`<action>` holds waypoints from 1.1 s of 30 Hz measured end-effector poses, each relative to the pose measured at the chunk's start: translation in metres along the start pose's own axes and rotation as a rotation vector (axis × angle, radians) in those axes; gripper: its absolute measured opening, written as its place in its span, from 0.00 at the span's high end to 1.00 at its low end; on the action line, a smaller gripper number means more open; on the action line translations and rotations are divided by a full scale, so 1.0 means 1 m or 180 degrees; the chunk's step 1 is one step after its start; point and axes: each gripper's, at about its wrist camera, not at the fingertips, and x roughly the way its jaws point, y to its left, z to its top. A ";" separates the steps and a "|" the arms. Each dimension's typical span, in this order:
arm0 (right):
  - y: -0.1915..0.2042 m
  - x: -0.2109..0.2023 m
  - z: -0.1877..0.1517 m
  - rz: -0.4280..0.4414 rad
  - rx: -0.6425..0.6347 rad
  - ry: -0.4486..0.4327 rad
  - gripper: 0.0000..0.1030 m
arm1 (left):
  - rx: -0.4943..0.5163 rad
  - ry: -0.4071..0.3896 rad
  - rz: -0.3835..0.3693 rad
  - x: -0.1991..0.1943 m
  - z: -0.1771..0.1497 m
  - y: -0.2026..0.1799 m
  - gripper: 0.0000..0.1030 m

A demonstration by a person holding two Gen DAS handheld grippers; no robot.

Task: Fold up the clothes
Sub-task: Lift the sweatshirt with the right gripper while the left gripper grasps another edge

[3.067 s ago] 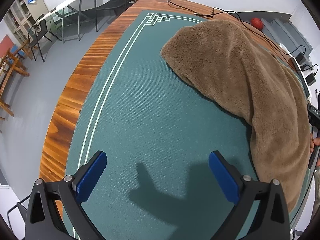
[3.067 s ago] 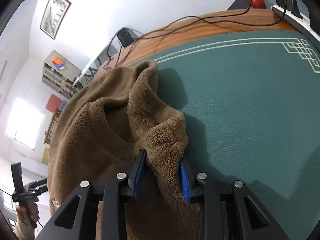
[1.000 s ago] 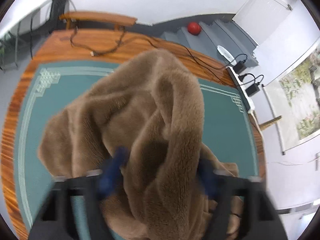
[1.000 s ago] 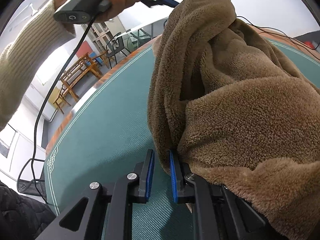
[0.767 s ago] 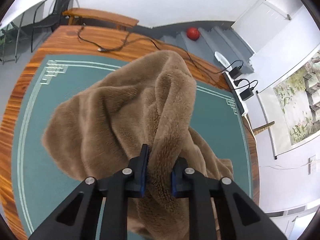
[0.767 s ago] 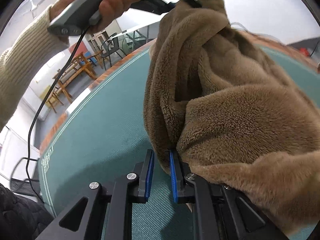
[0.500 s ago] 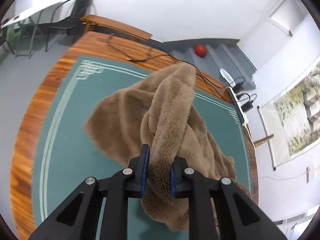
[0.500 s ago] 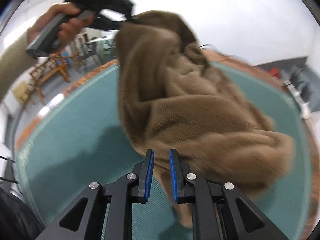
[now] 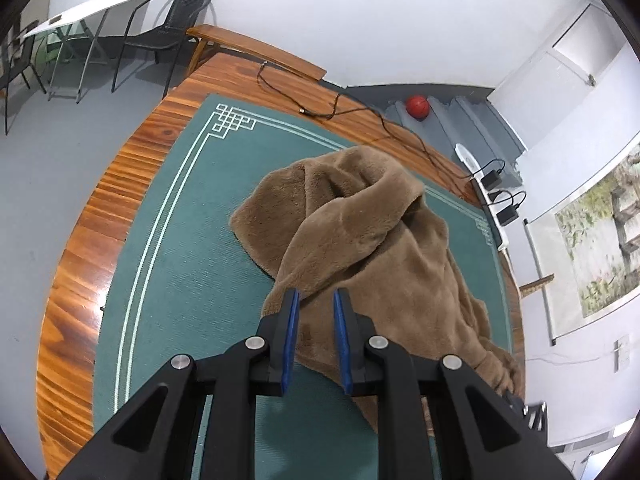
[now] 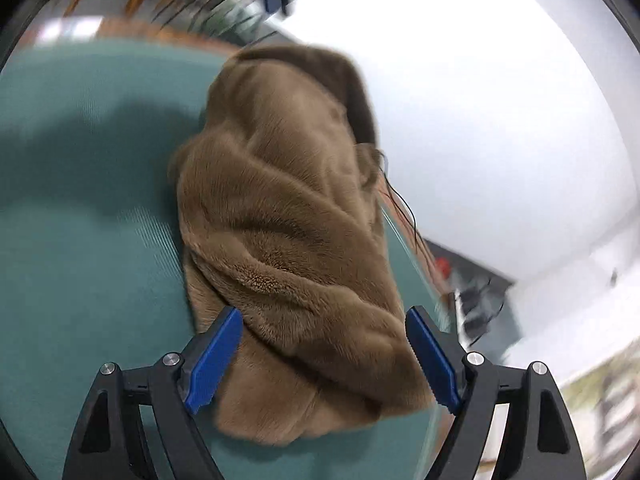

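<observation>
Garment: brown plush fleece garment (image 9: 372, 240) heaped in rumpled ridge on green felt table mat (image 9: 180, 264), not yet flat for folding.

Left gripper (image 9: 316, 332) above near edge, jaws nearly together, narrow gap, seemingly holding nothing.

Right gripper (image 10: 324, 356) jaws spread wide, straddling fleece, nothing pinched.

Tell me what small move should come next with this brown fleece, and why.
Probably lower the left gripper and close it on the raised fold just ahead of its fingertips. The brown fleece lies bunched in a twisted heap on the green mat, and both grippers look released: the right gripper is wide open and the left shows a gap. It needs spreading flat before any fold.
</observation>
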 end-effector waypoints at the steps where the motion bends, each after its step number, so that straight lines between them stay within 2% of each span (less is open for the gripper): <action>1: 0.001 0.008 0.002 0.0024 -0.0083 0.0042 0.18 | -0.0007 0.0050 0.0005 0.005 0.001 0.004 0.78; 2: -0.001 0.014 0.002 0.0130 -0.0080 0.0101 0.18 | -0.0027 0.0078 0.0024 0.009 0.001 0.009 0.71; 3: -0.004 0.019 0.004 0.0278 -0.0028 0.0185 0.27 | -0.0050 0.0105 0.0043 0.013 0.002 0.014 0.65; 4: -0.007 0.025 0.005 0.0431 0.0031 0.0275 0.39 | -0.0080 0.0126 0.0061 0.017 0.003 0.020 0.54; 5: -0.009 0.026 0.006 0.0520 0.0084 0.0325 0.43 | -0.0096 0.0126 0.0058 0.020 0.004 0.024 0.45; 6: -0.011 0.025 0.006 0.0594 0.0135 0.0366 0.54 | -0.0110 0.0126 0.0054 0.023 0.004 0.028 0.41; 7: -0.012 0.025 0.006 0.0668 0.0186 0.0406 0.65 | -0.0114 0.0123 0.0037 0.025 0.005 0.032 0.32; 8: -0.012 0.022 0.005 0.0679 0.0189 0.0427 0.68 | -0.0120 0.0124 0.0009 0.028 0.006 0.035 0.22; 10: -0.015 0.014 0.005 0.0667 0.0256 0.0450 0.78 | -0.0099 0.0155 -0.0051 0.037 0.008 0.038 0.20; 12: -0.022 0.006 0.006 0.0647 0.0413 0.0459 0.81 | -0.0027 0.0205 -0.0068 0.049 0.012 0.036 0.20; 16: -0.038 -0.010 0.007 0.0544 0.0697 0.0451 0.83 | 0.0257 0.0262 0.0038 0.077 0.020 0.020 0.20; 18: -0.045 -0.017 0.007 0.0487 0.0831 0.0451 0.83 | 0.0352 0.0270 0.0004 0.090 0.023 0.011 0.20; 23: -0.062 -0.021 0.009 0.0345 0.1120 0.0493 0.83 | 0.0346 0.0296 -0.0128 0.109 0.035 0.002 0.20; 24: -0.065 -0.020 0.009 0.0318 0.1171 0.0505 0.83 | 0.0332 0.0303 -0.0158 0.113 0.037 0.001 0.21; 25: -0.067 -0.020 0.008 0.0287 0.1200 0.0516 0.83 | 0.0317 0.0327 -0.0183 0.116 0.039 0.000 0.33; 26: -0.070 -0.023 0.007 0.0249 0.1231 0.0527 0.83 | 0.0299 0.0359 -0.0212 0.119 0.040 -0.001 0.57; 28: -0.078 -0.012 0.004 0.0197 0.1291 0.0530 0.84 | 0.0226 0.0486 -0.0316 0.125 0.041 -0.002 0.79; 33: -0.098 -0.025 -0.006 -0.0056 0.1500 0.0430 0.85 | 0.0124 0.0286 -0.0579 0.085 0.033 -0.017 0.85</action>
